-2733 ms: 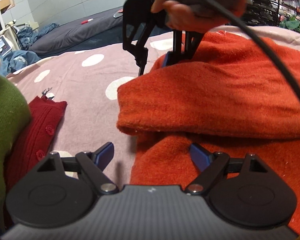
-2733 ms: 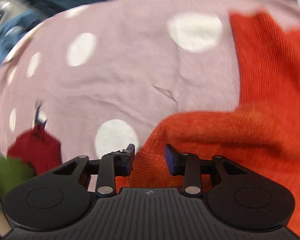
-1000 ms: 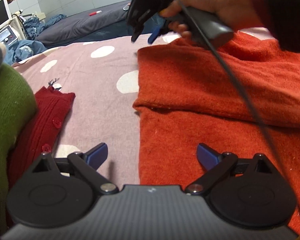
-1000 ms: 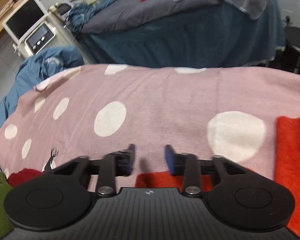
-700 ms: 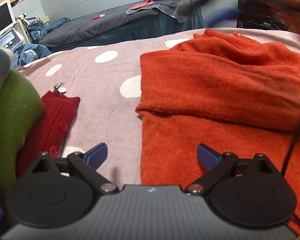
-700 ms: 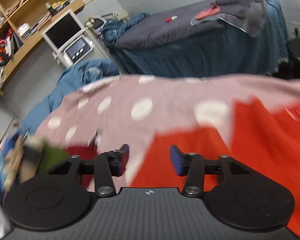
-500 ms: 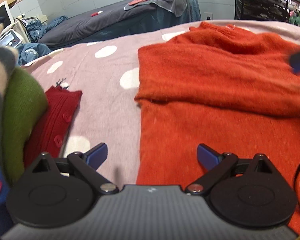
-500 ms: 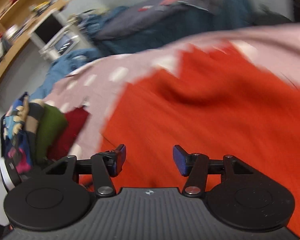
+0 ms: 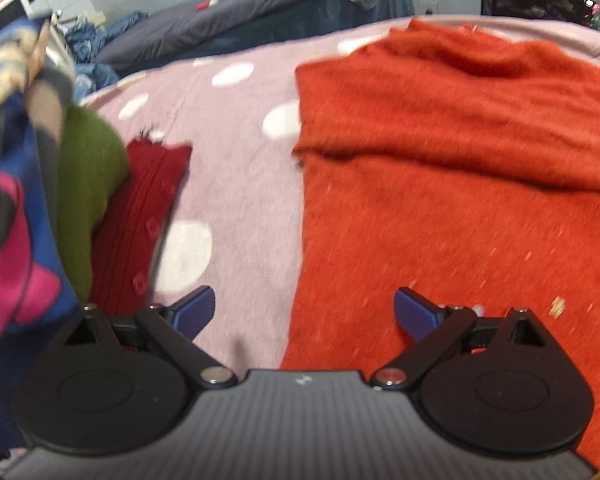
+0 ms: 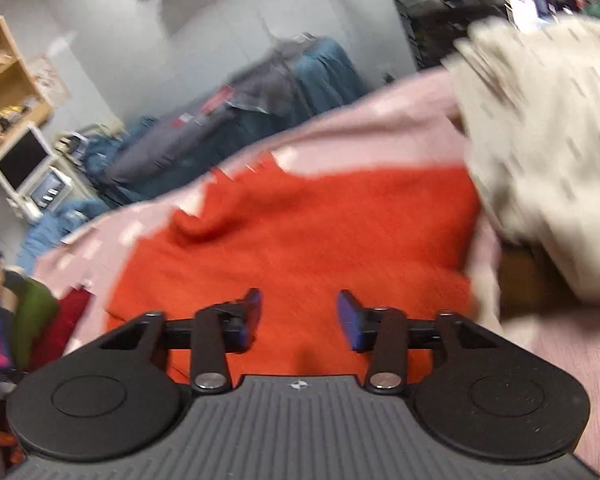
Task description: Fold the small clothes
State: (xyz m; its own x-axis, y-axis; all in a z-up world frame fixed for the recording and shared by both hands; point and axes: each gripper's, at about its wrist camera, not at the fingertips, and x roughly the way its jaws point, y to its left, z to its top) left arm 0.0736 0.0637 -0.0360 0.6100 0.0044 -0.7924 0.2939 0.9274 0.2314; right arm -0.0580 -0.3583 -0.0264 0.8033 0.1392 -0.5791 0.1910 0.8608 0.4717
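An orange-red sweater [image 9: 460, 184] lies on the pink polka-dot bedspread [image 9: 236, 168], with one part folded across its upper half. It also shows in the right wrist view [image 10: 300, 240], blurred. My left gripper [image 9: 304, 312] is open and empty, held above the sweater's left edge near its bottom. My right gripper [image 10: 298, 314] is open and empty, held above the sweater's middle.
A stack of clothes stands at the left: a dark red buttoned garment [image 9: 140, 208], a green one [image 9: 88, 184] and a blue-pink one [image 9: 12, 240]. A cream knit pile [image 10: 548, 168] sits at the right. A grey bed [image 9: 228, 20] and a shelf with a monitor [image 10: 20, 156] lie beyond.
The right gripper let go of the sweater's folded part, opened wider and swung back over the sweater toward the right. The left gripper stayed open and pulled back a little.
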